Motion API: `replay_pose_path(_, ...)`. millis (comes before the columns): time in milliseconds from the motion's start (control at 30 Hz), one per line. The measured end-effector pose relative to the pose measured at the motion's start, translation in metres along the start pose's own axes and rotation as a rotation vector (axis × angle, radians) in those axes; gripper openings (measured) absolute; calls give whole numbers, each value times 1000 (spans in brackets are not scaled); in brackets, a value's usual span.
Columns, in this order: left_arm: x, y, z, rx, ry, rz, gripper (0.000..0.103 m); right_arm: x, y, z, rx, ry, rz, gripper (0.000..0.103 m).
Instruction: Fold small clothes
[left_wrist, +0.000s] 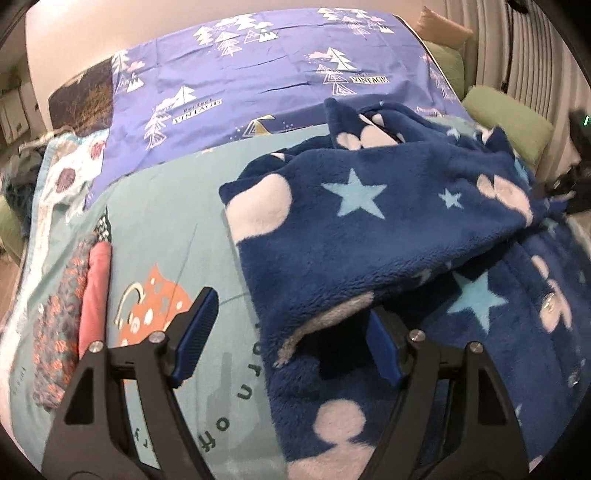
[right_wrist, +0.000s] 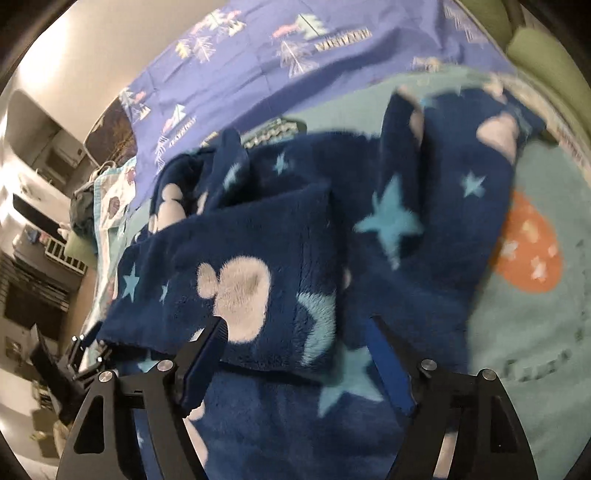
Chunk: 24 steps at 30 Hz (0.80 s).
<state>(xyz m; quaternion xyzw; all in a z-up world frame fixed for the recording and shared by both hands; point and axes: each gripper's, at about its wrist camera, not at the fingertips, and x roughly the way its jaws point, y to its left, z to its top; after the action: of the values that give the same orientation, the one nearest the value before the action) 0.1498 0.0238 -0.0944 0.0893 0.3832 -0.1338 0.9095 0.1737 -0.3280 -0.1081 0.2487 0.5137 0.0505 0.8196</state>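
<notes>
Your left gripper (left_wrist: 286, 339) sits nearest, its fingers spread wide and holding nothing; the right-hand pad is tucked under a raised fold of the fleece (left_wrist: 369, 236), the other rests over the bare sheet (left_wrist: 155, 229). The fleece, navy with stars and pale blobs, lies on the bed, partly doubled over itself, with snaps along its lower right edge. Your right gripper (right_wrist: 295, 354) is likewise open and empty, hovering low over the fleece (right_wrist: 258, 266), where a folded flap lies across the body. By the look of it you are mid-fold: one panel is turned in, but the stack is still loose and uneven. Next, you'll likely need to close on the lifted edge near your left fingers and on the matching edge at the right, then carry both across together, keeping the layers aligned. A small folded pile (left_wrist: 70, 317) waits at the left edge of the bed.
</notes>
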Motion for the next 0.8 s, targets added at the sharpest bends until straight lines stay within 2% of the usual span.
replay_pose_path(67,-6,7,1,-42,-16,-22,77,5,-3,-3,34,-12,-6,79)
replay_pose_path(100,-10,11,2,-67,-25,-37,77,6,-1,-3,25,-20,-16,72)
replay_pose_path(133,-15,17,2,-94,-35,-52,77,7,5,-3,-8,-30,-28,29)
replay_pose_path(167,-18,20,2,-111,-42,-60,77,8,9,-2,-32,-17,-22,13)
replay_pose_path(233,-26,28,2,-146,-64,-70,77,-3,9,-3,-20,-50,23,15)
replay_pose_path(333,-37,38,3,-174,-102,-47,77,-38,9,-3,-44,-184,16,15)
replay_pose_path(400,-38,44,5,-191,-113,-46,77,-57,4,-1,-28,-238,15,15)
replay_pose_path(467,-33,45,6,-208,-101,-45,77,-61,-2,1,-52,-233,-34,16)
replay_pose_path(500,-27,43,7,-207,-85,-44,77,-55,-6,1,-64,-200,-57,21)
replay_pose_path(567,-12,35,6,-186,-45,-35,77,-38,-17,-3,-52,-129,-100,22)
replay_pose_path(633,-2,28,4,-166,-11,-39,77,-31,-32,-10,-29,-99,-120,24)
replay_pose_path(700,4,20,2,-149,8,-48,77,-38,-41,-16,-1,-138,-80,27)
replay_pose_path(800,4,14,5,-122,8,-61,77,-56,-48,-20,-5,-176,-79,30)
